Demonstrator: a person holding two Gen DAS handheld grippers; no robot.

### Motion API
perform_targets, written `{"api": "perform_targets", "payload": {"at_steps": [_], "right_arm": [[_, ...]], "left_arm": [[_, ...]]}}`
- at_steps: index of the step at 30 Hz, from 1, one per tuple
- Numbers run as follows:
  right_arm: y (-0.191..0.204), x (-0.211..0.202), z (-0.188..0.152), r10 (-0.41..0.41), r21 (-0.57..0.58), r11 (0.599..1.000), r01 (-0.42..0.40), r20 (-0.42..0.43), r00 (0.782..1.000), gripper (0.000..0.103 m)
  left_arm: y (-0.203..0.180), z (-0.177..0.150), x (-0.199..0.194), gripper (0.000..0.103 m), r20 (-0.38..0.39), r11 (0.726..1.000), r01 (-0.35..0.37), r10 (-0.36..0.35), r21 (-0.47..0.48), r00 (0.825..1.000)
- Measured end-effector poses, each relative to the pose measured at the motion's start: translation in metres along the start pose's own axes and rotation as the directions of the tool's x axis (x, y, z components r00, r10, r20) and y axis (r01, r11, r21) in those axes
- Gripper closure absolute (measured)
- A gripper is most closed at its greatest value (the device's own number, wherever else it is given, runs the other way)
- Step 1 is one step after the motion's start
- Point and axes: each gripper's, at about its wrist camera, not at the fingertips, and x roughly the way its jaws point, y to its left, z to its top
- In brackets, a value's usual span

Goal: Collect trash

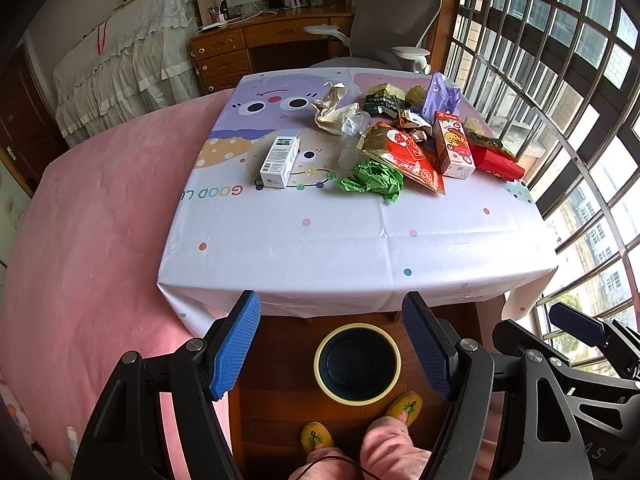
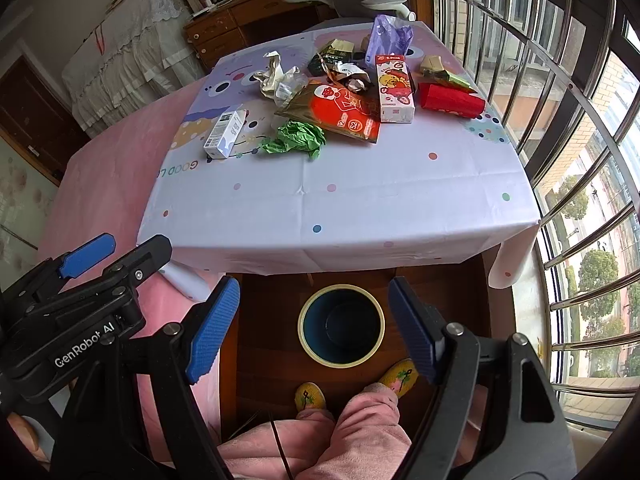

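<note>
Trash lies on the far half of the table point(image 1: 320, 248): a white box point(image 1: 280, 158), crumpled green paper point(image 1: 374, 180), a red and gold snack bag point(image 1: 404, 152), a cartoon carton point(image 1: 454, 144), a red packet point(image 1: 496, 162), crumpled beige paper point(image 1: 332, 110) and a purple bag point(image 1: 440, 94). A round bin point(image 1: 357, 363) with a cream rim stands on the floor below the table's near edge. My left gripper point(image 1: 332, 344) is open and empty above the bin. My right gripper point(image 2: 314, 330) is open and empty too, over the bin point(image 2: 341, 326). The same trash, such as the green paper point(image 2: 298, 138), shows in the right wrist view.
A pink bed point(image 1: 92, 220) borders the table on the left. Barred windows point(image 1: 560, 100) run along the right. A wooden desk point(image 1: 260, 46) and grey chair point(image 1: 394, 20) stand beyond the table. A person's pink trousers and yellow slippers point(image 1: 404, 408) are beside the bin.
</note>
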Motion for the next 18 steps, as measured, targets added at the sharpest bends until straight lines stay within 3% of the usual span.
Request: {"api": "perform_targets", "payload": {"at_steps": [4, 14, 18], "right_arm": [[0.002, 0.005, 0.013, 0.018, -0.03, 0.999, -0.018, -0.008, 1.0, 0.028], [-0.01, 0.017, 0.083, 0.109, -0.156, 0.982, -0.109, -0.012, 0.994, 0.029], [-0.005, 0.029, 0.108, 0.149, -0.188, 0.971, -0.148, -0.009, 0.989, 0.029]], "left_arm": [[0.0, -0.001, -0.002, 0.028, 0.007, 0.999, -0.007, 0.007, -0.031, 1.0], [0.012, 0.033, -0.016, 0.028, 0.036, 0.992, -0.023, 0.028, -0.123, 0.999], [0.018, 0.07, -0.02, 0.028, 0.023, 0.986, -0.051, 0.056, -0.159, 0.998]]}}
